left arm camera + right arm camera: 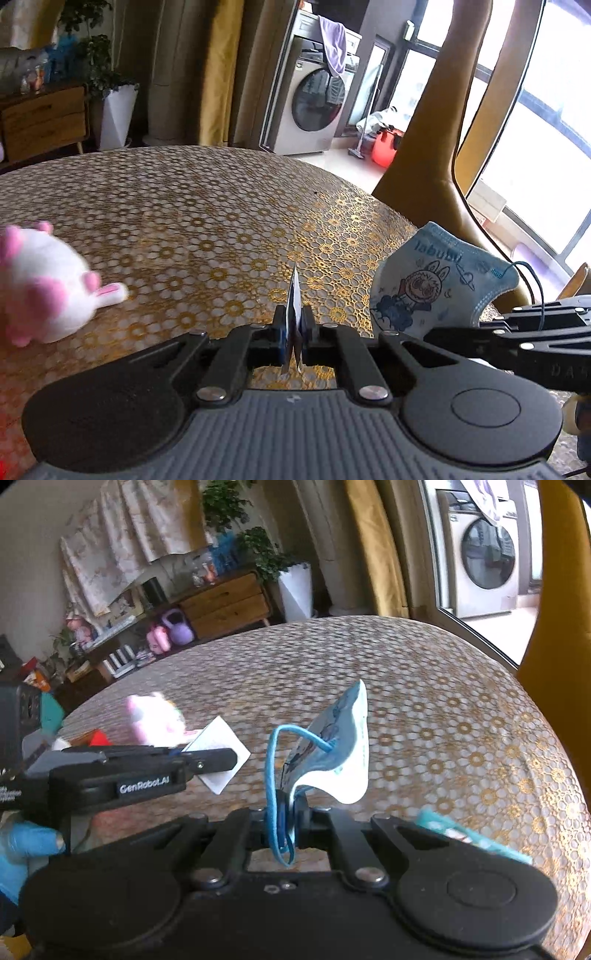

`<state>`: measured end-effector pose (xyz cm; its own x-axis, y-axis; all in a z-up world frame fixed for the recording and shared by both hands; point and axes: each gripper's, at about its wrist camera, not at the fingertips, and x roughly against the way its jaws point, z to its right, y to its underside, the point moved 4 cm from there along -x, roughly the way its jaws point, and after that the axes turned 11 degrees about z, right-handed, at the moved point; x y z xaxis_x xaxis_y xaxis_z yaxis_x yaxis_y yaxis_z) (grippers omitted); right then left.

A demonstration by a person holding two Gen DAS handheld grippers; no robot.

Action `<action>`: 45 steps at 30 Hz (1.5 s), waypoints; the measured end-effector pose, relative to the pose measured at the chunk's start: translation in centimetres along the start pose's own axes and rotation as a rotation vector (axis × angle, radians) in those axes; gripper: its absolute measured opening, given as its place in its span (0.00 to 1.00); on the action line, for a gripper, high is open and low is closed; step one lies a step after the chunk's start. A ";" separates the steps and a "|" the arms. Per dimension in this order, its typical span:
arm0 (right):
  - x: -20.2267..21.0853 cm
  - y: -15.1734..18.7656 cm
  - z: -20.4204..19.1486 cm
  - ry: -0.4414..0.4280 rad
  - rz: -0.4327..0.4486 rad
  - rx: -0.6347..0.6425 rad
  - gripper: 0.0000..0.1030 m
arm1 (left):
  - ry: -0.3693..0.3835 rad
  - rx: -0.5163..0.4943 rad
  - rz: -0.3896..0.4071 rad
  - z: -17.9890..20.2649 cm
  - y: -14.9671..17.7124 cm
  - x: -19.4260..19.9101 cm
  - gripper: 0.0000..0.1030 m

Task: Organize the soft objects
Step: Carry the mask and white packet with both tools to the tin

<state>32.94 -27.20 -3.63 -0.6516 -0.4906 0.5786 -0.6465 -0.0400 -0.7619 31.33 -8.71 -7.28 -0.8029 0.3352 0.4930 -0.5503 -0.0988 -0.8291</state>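
My left gripper (294, 325) is shut on a thin white square packet (294, 295), seen edge-on between the pads and held above the table. In the right wrist view that same left gripper (229, 757) comes in from the left with the white packet (221, 753) flat in its tips. My right gripper (291, 812) is shut on a light blue face mask (340, 753) with a cartoon print, and the mask's ear loop (271, 775) hangs over the jaws. The mask (436, 284) also shows at the right of the left wrist view. A white and pink plush toy (44, 284) lies on the table at left.
The round table carries a gold lace cloth (207, 206). A mustard chair back (443, 147) stands at its far right edge. A teal object (472, 834) lies near my right gripper, blurred. A blue-gloved hand (26, 842) holds the left gripper. A washing machine (310, 99) and a wooden cabinet (44, 118) stand beyond.
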 end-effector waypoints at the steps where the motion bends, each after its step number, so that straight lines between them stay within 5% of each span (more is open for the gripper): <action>1: 0.4 0.0 -0.9 -0.007 0.002 0.006 0.03 | -0.004 0.001 0.001 -0.3 -0.2 0.8 0.07; 15: 4.2 -0.4 -13.0 -0.125 0.029 0.118 0.03 | -0.100 0.024 0.060 -6.6 -2.5 13.2 0.07; 29: 2.7 0.0 -24.3 -0.268 0.023 0.202 0.03 | -0.224 0.037 0.081 -15.8 -1.9 23.0 0.07; 45: -5.1 2.3 -33.9 -0.357 -0.059 0.286 0.04 | -0.435 0.067 0.033 -27.5 0.0 24.8 0.07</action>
<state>21.28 4.75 1.52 -0.4068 -0.7473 0.5254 -0.5107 -0.2908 -0.8091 17.77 25.35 -2.31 -0.8341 -0.0930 0.5436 -0.5249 -0.1686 -0.8343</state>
